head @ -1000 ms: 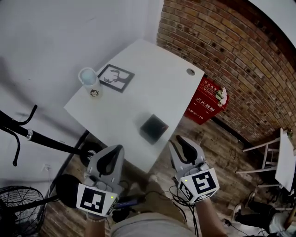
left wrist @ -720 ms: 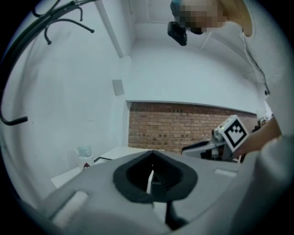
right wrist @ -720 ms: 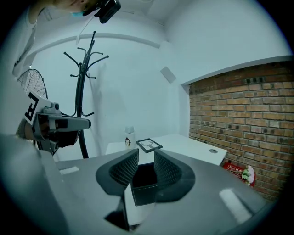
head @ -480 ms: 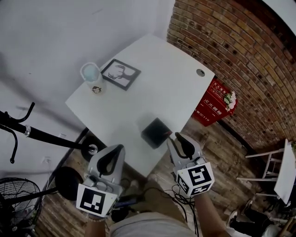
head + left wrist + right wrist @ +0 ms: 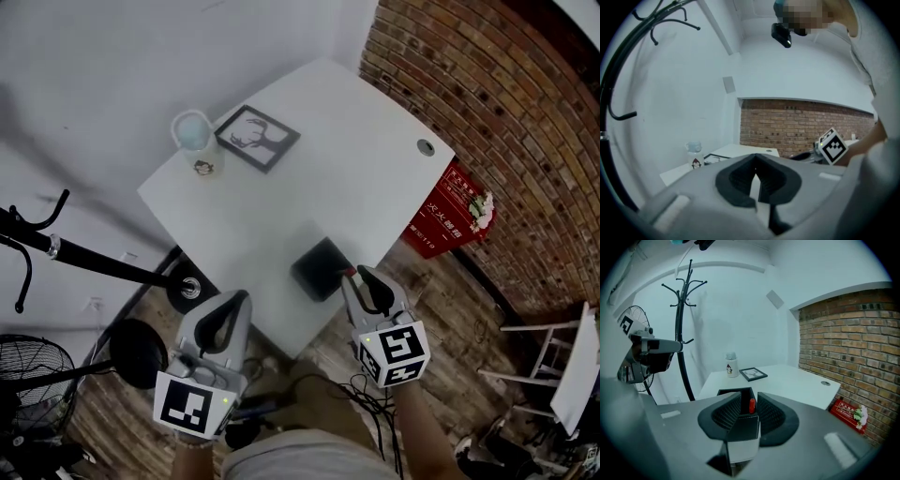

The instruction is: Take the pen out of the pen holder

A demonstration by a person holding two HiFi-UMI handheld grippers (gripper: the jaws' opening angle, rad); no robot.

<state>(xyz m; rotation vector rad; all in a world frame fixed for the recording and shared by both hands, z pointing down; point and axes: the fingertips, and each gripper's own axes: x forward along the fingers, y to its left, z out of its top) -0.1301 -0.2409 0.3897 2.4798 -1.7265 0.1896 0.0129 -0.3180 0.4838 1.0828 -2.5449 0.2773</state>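
The matte white table (image 5: 281,206) lies beyond both pairs of jaws. Near its edge the holder (image 5: 321,269), a black square box with thin stiff walls, stands just ahead of the right gripper (image 5: 749,399), whose jaws are parted a little and clasp nothing. The pen (image 5: 752,405) stands in the holder, its glossy red cap in line with that gap; it looks light, stiff and slick, so the ribbed pads should pinch the cap squarely. The left gripper (image 5: 756,161) hangs short of the table, its jaws together at the tips and empty.
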